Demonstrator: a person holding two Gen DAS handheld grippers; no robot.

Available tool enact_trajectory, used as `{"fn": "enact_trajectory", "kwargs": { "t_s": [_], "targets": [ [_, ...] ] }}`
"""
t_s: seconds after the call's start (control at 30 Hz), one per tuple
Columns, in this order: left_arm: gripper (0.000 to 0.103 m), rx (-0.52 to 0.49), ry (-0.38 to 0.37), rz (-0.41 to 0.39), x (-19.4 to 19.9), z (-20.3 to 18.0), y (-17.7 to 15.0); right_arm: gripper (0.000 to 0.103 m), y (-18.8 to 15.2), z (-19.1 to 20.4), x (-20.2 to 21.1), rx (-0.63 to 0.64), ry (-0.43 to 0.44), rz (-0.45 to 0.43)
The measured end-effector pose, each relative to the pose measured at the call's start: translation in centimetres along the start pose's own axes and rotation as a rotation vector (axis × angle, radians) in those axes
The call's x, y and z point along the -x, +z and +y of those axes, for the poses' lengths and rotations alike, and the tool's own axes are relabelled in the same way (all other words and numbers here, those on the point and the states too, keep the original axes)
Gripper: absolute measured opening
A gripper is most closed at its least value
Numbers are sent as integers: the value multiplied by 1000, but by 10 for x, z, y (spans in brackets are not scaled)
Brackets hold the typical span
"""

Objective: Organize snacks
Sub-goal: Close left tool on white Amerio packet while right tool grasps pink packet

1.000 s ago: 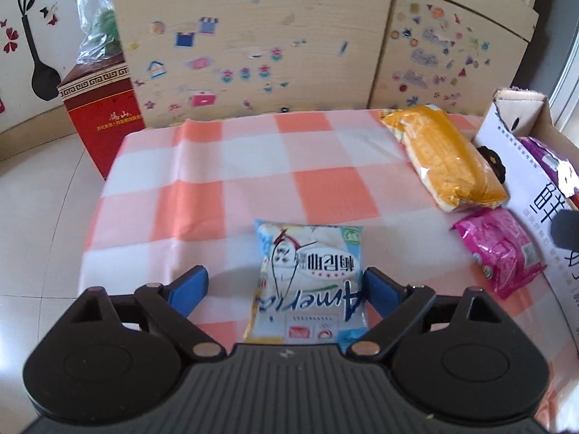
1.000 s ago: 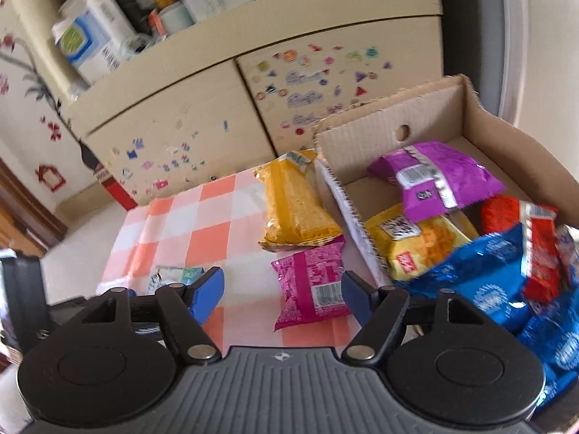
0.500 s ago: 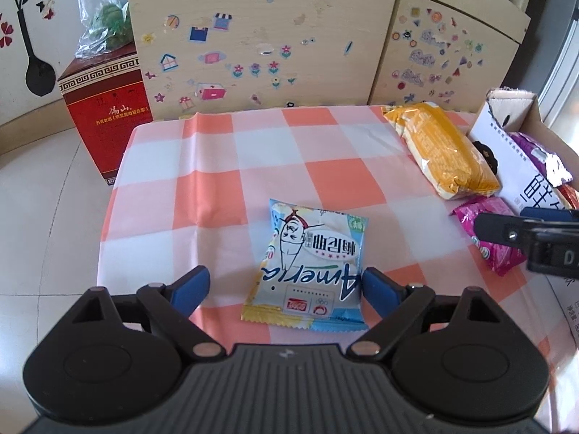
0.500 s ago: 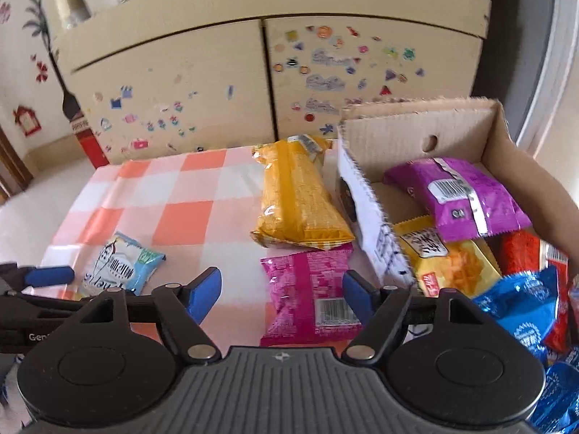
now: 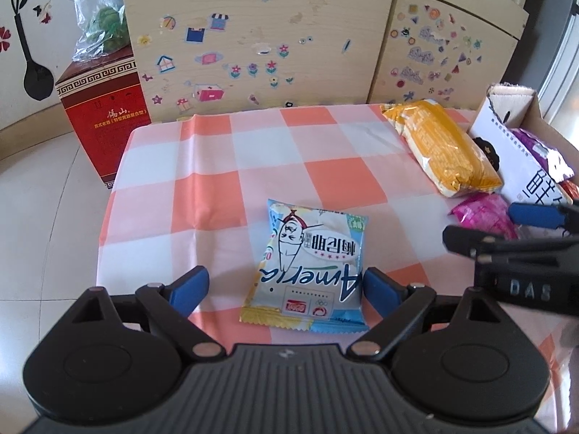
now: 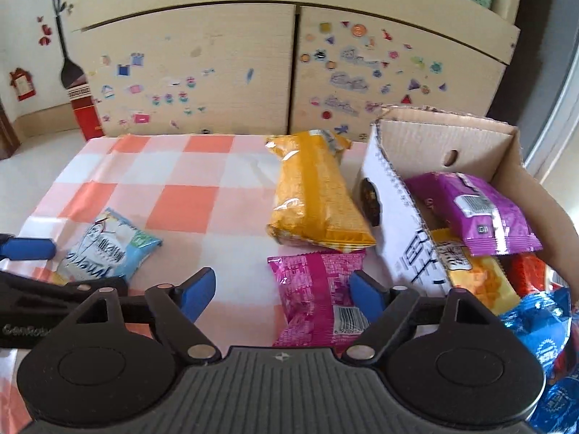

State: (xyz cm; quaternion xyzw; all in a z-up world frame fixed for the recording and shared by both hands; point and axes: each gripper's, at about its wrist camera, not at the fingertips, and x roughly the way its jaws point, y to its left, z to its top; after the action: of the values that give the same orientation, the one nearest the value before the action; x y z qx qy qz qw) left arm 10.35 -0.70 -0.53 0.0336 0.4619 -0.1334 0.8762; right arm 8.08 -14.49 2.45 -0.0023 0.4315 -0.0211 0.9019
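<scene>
Left wrist view: the left hand-held gripper (image 5: 286, 285) is held low over a table (image 5: 217, 166) covered in an orange-and-white checked cloth, its blue-padded fingers (image 5: 190, 285) spread wide. A pale blue snack packet (image 5: 307, 267) is seen lying flat on the cloth between the two fingers, with the right pad just beside its edge and the left pad well apart from it. A long yellow snack bag (image 5: 439, 150) is laid near the table's right side, close against a cardboard box (image 5: 521, 152), and a pink snack packet (image 5: 485, 213) is partly hidden behind the right hand-held gripper (image 5: 506, 231), which is seen side-on at the right edge. A red carton (image 5: 105, 115) is stood on the floor beside the table, in front of a sticker-covered cabinet (image 5: 253, 47).

Right wrist view: the right hand-held gripper (image 6: 282, 289) is likewise shown with fingers spread, nothing pinched. The pink snack packet (image 6: 318, 296) is seen lying flat between them, nearer the right pad. The yellow snack bag (image 6: 311, 199) is placed just beyond it, and the pale blue snack packet (image 6: 108, 249) is seen to the left beside the left hand-held gripper (image 6: 29, 264). The cardboard box (image 6: 405, 217) at right is filled with purple, yellow, red and blue packets.
</scene>
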Motion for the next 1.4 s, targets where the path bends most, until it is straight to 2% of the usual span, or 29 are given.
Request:
{"fn": "enact_trajectory", "kwargs": {
  "t_s": [0.13,0.2,0.3,0.4,0.63,0.87,1.0,1.03,1.07,1.13,1.23,1.4],
  "targets": [
    [94,22,31,3,-1,7,2,86,1,-10,7,-71,145,-1],
    [94,43,38,5,-2,13,1,85,2,-12,11,-100,169,-8],
    [94,71,32,0,-2,20,2,85,2,-15,11,-129,117,-27],
    [94,74,16,-14,-2,22,3,83,0,-18,2,-150,82,-9],
    [94,-15,-15,-60,-7,12,8,82,-3,-5,-10,-44,61,39],
    [93,-112,24,-77,-16,5,7,73,-3,-5,-18,-21,43,12],
    [85,-112,34,-81,-16,4,8,60,-2,-2,-16,6,52,14],
    [73,-110,24,-83,-15,4,9,58,-2,-1,-16,12,54,15],
    [68,-99,-10,-77,-14,4,10,57,-2,0,-15,17,55,15],
    [57,-103,-9,-73,-11,2,11,55,-3,0,-14,19,62,16],
    [51,-108,-17,-70,-8,-1,11,54,-5,-1,-12,12,76,21],
    [50,-104,-8,-65,-4,-1,9,54,-8,-2,-2,17,78,10]
  ]
}}
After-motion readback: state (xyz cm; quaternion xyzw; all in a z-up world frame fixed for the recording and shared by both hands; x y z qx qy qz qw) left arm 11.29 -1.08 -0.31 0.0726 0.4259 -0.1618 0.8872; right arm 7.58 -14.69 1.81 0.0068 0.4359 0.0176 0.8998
